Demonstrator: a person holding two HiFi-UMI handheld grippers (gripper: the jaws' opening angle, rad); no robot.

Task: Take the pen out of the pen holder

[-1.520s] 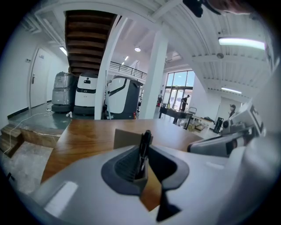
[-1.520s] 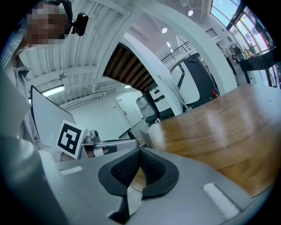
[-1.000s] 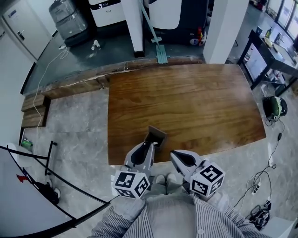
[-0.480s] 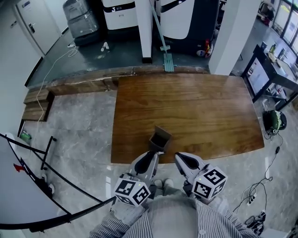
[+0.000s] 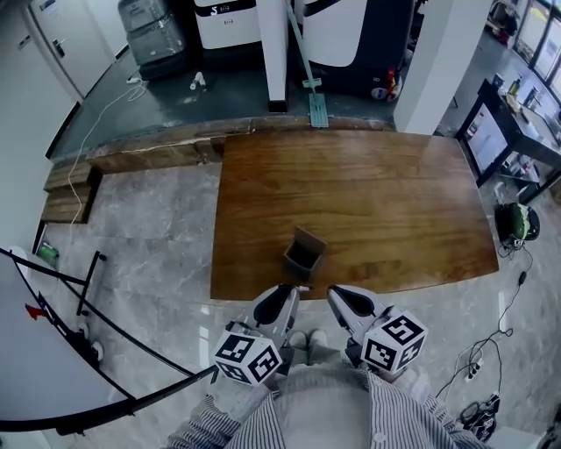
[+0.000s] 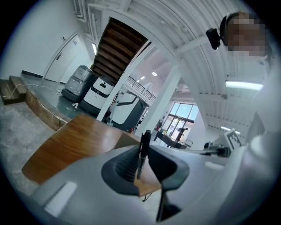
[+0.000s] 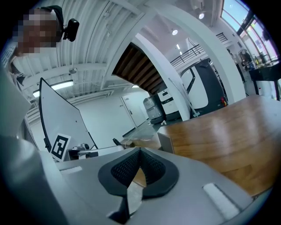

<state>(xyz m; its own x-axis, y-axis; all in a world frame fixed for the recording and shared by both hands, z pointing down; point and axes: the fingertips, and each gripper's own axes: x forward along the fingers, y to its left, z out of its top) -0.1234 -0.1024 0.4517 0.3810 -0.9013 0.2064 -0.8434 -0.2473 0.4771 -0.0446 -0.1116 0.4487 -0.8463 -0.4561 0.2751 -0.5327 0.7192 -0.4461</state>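
The pen holder [image 5: 304,253], an open brown box, stands near the front edge of the wooden table [image 5: 377,193]; its inside shows dark. My left gripper [image 5: 286,295] is just short of it, off the table's edge. In the left gripper view my left gripper [image 6: 142,154] is shut on a black pen [image 6: 145,138], which stands up between the pads, with the pen holder [image 6: 128,140] behind. My right gripper [image 5: 337,295] hovers beside it, also off the table. Its jaws are shut with nothing between them in the right gripper view [image 7: 140,152]; the pen holder [image 7: 166,141] is just ahead.
A whiteboard on a stand [image 5: 53,368] is at the lower left. Wooden steps [image 5: 66,197] lie left of the table. White machines [image 5: 228,22] and a pillar [image 5: 273,53] are beyond it. A desk [image 5: 517,114] and floor cables [image 5: 491,351] are at the right.
My left gripper has drawn back from the pen holder toward the person, with the pen in its jaws, and rolled a little. The right gripper has stayed put.
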